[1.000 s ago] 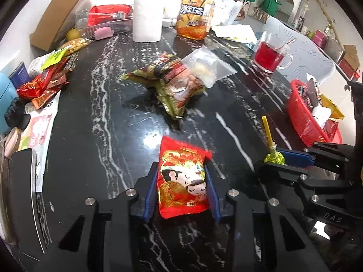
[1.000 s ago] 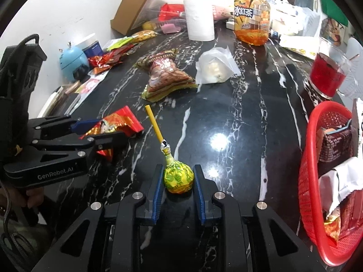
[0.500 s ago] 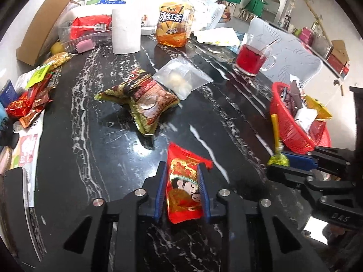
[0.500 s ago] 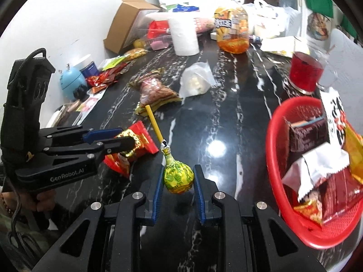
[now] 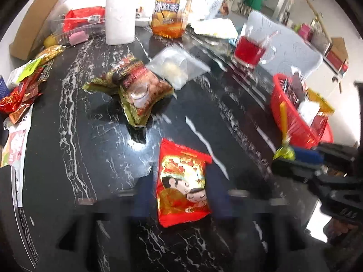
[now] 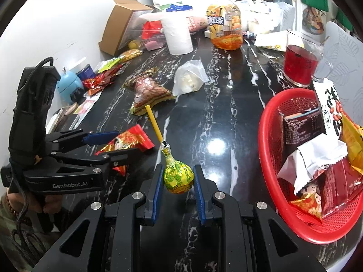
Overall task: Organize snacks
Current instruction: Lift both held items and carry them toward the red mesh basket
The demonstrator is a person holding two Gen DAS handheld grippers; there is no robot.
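Note:
My left gripper (image 5: 182, 192) is shut on a red snack packet (image 5: 182, 183) printed with two cartoon faces; this view is blurred. The same packet (image 6: 129, 141) shows in the right wrist view, held off the black marble table (image 6: 226, 113) by the left gripper (image 6: 113, 145). My right gripper (image 6: 179, 181) is shut on a yellow-green lollipop (image 6: 178, 178), its yellow stick (image 6: 154, 124) pointing away. The red basket (image 6: 267, 149) with several snack packs sits on the right, close to the lollipop. In the left view the lollipop (image 5: 284, 151) hangs just before the basket (image 5: 292, 122).
A brown-gold snack bag (image 6: 148, 90) and a clear bag (image 6: 189, 79) lie mid-table. Behind stand a paper roll (image 6: 178, 35), an orange drink bottle (image 6: 225, 27), a glass of red drink (image 6: 299, 64) and a cardboard box (image 6: 120, 25). Small red packets (image 6: 99, 82) lie at the left edge.
Both grippers have lifted their snacks off the table and swung right toward the red basket, which now fills more of the right wrist view. The left jaws closed tighter on the packet.

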